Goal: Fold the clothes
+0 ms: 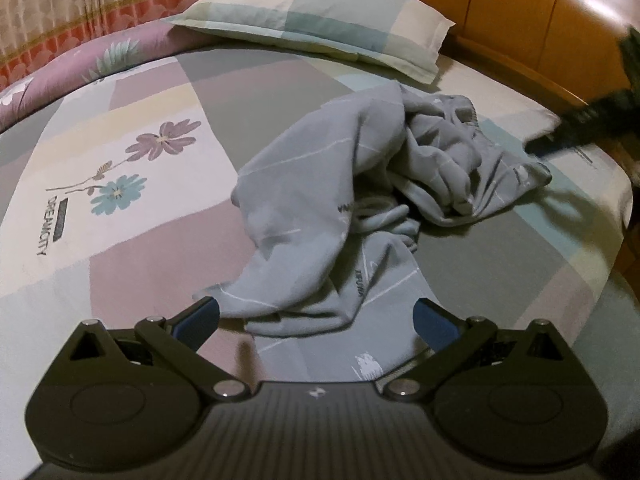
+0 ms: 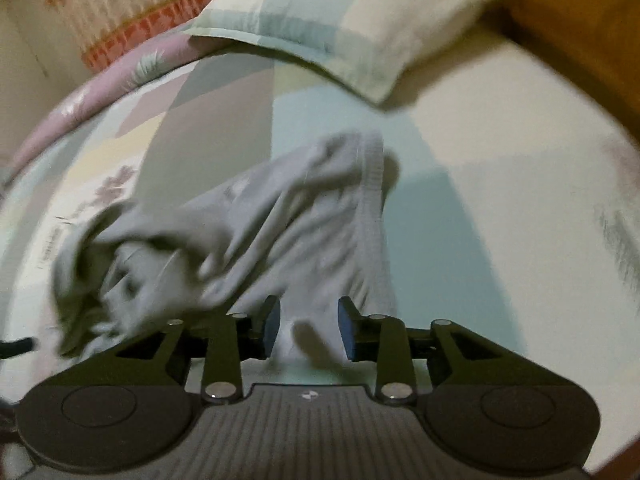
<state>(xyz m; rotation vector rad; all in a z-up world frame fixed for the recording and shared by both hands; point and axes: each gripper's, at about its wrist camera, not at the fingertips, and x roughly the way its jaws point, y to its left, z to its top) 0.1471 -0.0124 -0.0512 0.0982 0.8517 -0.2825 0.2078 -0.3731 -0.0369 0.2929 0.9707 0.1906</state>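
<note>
A crumpled grey garment [image 1: 360, 184] with thin white lines lies in the middle of the patchwork bed sheet [image 1: 132, 240]. My left gripper [image 1: 316, 316] hovers over its near end, open wide, and the cloth lies between and beyond the blue pads without touching them. In the left wrist view my right gripper [image 1: 560, 132] is a dark blur at the garment's far right edge. The right wrist view is blurred. It shows the garment [image 2: 260, 232] spreading up and left from my right gripper [image 2: 308, 330], whose pads stand apart over pale cloth and do not press on it.
A checked pillow [image 1: 320, 20] lies at the head of the bed against the wooden headboard [image 1: 540, 32]. A purple floral quilt roll [image 1: 80, 68] runs along the left side, in front of a curtain [image 1: 60, 4]. The bed's edge [image 1: 616, 240] drops off at the right.
</note>
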